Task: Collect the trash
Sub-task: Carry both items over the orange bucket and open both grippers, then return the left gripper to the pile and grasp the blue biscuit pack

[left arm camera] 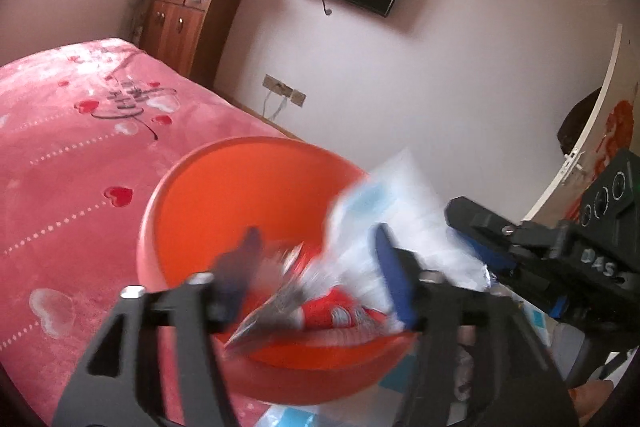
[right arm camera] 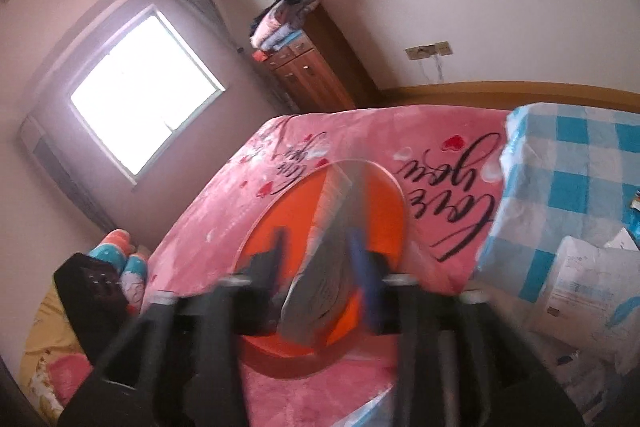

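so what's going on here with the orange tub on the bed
A person with a gripper in each hand is dropping trash into the round orange plastic basin on the pink heart-print bedspread. The left gripper is open over a crumpled red-and-silver wrapper; the right gripper is open around a grey-white packet above the basin.

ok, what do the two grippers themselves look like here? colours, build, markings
Both match: black angular frames with triangular cutouts and silver bolt heads at the finger pivots. On the left gripper and right gripper alike, one finger is black, the other carries a blue pad. The right unit's black body shows round lens-like rings and pale lettering, too blurred to read.
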A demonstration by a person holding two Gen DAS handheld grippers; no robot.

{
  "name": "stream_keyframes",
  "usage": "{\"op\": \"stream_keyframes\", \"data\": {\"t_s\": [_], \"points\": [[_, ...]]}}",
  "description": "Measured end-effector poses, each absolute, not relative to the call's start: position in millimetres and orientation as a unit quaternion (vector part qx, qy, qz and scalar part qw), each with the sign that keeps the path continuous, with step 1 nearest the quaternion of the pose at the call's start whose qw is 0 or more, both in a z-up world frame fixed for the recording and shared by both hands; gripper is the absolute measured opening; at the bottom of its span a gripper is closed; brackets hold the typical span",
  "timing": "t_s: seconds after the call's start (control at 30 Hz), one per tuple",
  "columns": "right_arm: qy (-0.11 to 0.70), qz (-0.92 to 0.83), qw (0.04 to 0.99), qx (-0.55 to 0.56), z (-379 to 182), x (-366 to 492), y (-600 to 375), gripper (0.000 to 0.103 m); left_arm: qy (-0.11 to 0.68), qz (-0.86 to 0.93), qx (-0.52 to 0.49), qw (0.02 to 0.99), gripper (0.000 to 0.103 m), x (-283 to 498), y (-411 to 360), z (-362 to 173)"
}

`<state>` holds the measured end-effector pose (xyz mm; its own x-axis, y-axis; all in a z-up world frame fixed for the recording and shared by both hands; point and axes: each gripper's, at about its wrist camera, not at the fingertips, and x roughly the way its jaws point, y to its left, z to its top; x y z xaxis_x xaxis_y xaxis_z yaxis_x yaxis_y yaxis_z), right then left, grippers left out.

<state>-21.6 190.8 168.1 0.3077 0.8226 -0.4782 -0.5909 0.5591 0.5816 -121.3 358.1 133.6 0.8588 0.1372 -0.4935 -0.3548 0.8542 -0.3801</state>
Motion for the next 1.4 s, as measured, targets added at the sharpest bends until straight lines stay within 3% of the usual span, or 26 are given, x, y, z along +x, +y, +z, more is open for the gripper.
{"op": "stream_keyframes", "data": {"t_s": [0.03,0.1,0.23,0.67,0.97,1.4], "points": [[0.38,0.442,0.797,0.156,168.1,-21.8,185.4,0.068,0.227,0.138,-0.228,0.937,0.081,-123.0,356.9,134.5],[0.365,0.434,0.808,0.161,170.8,-21.9,174.2,0.068,0.217,0.145,-0.21,0.942,0.084,-124.9,352.8,137.0],[0.329,0.404,0.837,0.169,176.3,-30.5,143.2,0.085,0.204,0.14,-0.187,0.951,0.088,-130.9,338.9,141.2],[0.238,0.315,0.911,0.118,158.6,-86.0,67.1,0.095,0.12,0.1,-0.102,0.982,0.091,-170.3,269.4,155.2],[0.158,0.251,0.952,0.074,147.1,-117.9,16.6,0.098,0.163,0.095,-0.074,0.979,0.091,-176.6,231.3,147.5],[0.168,0.226,0.954,0.101,114.7,-107.2,-39.2,0.098,0.22,0.082,-0.045,0.971,0.091,-162.6,178.7,119.8]]}}
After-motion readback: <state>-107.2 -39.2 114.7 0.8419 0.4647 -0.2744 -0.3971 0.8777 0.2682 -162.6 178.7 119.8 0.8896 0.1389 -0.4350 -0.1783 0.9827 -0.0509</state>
